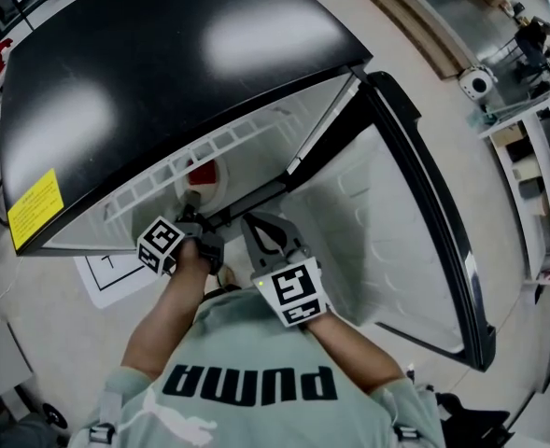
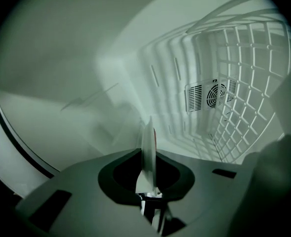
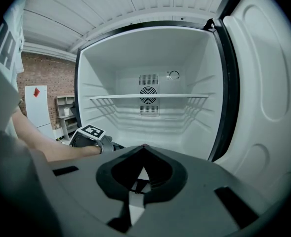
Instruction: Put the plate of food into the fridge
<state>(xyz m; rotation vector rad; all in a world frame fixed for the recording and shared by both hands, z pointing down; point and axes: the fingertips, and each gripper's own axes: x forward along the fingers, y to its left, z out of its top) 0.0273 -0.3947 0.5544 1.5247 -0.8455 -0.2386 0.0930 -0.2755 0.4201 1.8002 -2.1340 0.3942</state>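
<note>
The fridge [image 1: 162, 73] has a black top, and its door [image 1: 415, 203] stands swung open to the right. My left gripper [image 1: 192, 215] reaches into the fridge's opening, shut on the rim of a white plate [image 1: 204, 177] with red food on it. In the left gripper view the plate [image 2: 148, 132] shows edge-on, clamped between the jaws of the left gripper [image 2: 146, 154], with the fridge's white walls around it. My right gripper [image 1: 256, 231] hovers just outside the opening, shut and holding nothing. The right gripper [image 3: 144, 147] faces the bare white interior and its glass shelf [image 3: 147, 97].
A wire rack [image 2: 244, 83] and a fan vent [image 2: 212, 97] lie to the plate's right. The door's inner liner [image 3: 269, 83] stands close on the right. A sheet of paper [image 1: 116, 273] lies on the floor at left; shelving [image 1: 536, 175] stands far right.
</note>
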